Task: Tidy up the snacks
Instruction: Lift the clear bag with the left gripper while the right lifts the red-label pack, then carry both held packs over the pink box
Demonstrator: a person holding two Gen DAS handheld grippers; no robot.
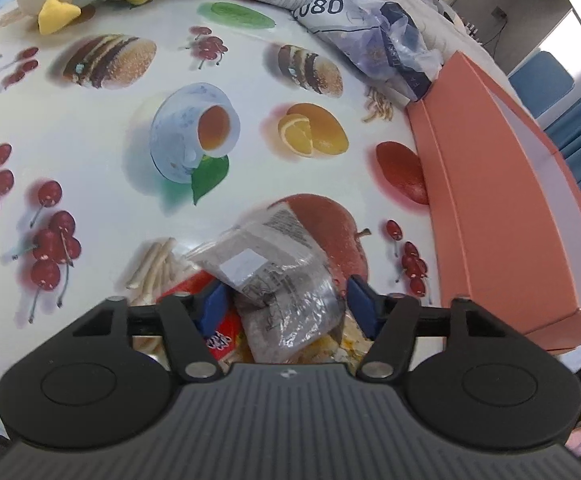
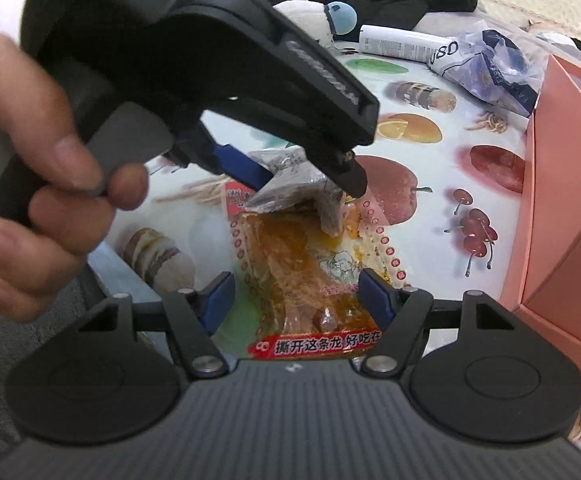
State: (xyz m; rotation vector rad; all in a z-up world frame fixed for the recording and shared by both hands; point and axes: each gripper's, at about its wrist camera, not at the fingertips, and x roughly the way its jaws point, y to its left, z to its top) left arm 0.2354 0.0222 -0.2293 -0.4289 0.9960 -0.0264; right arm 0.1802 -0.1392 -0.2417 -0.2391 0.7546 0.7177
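- The left gripper (image 1: pixel 286 300) has its fingers spread wide around a silvery snack packet (image 1: pixel 278 276); whether the pads actually press it I cannot tell; the packet lies partly on top of a red and orange snack pouch (image 2: pixel 310 280).
- The right gripper (image 2: pixel 296 296) hovers low over that pouch, fingers parted on either side of it, nothing pinched between them.
- Risk: the silvery packet looks crinkly and slack, so a shallow pinch could let it slide out; a close here might also catch the pouch beneath and drag both.
- The two grippers work close together; a careless lift could knock one against the other.
- The salmon-pink box (image 1: pixel 502 216) stands open at the bench (image 1: pixel 90 140) edge; its inside is mostly hidden, so I cannot tell what it holds.
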